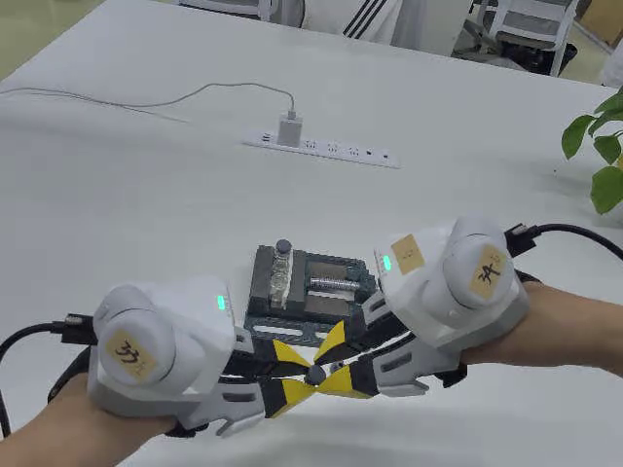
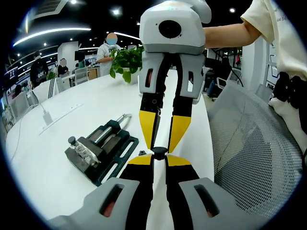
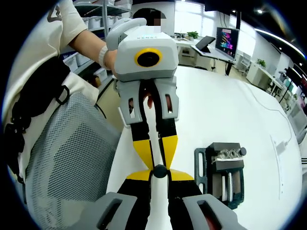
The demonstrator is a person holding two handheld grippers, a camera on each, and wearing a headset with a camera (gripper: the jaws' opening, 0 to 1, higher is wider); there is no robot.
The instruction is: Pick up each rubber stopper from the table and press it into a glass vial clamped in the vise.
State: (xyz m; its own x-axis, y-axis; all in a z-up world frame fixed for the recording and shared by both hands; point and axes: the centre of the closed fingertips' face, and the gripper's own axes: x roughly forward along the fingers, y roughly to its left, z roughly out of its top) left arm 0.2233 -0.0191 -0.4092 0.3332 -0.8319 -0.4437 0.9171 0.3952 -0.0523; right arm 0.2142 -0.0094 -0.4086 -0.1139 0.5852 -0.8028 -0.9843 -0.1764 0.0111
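A small dark rubber stopper (image 1: 314,375) sits where the yellow tips of both grippers meet, just in front of the vise (image 1: 321,302). My left gripper (image 1: 292,375) comes in from the left and my right gripper (image 1: 336,368) from the right, tip to tip; both look shut on the stopper. In the left gripper view the stopper (image 2: 159,151) lies at my own tips, with the right gripper's fingers (image 2: 149,123) pinching in from above. The right gripper view shows the stopper (image 3: 159,171) likewise. A row of glass vials (image 1: 282,274) stands clamped in the vise, one capped by a dark stopper (image 1: 283,246).
A white power strip (image 1: 321,148) with a charger and cable lies further back on the white table (image 1: 146,195). A green plant (image 1: 599,146) stands at the right edge. A grey mesh chair (image 2: 249,143) is beside the table's near edge.
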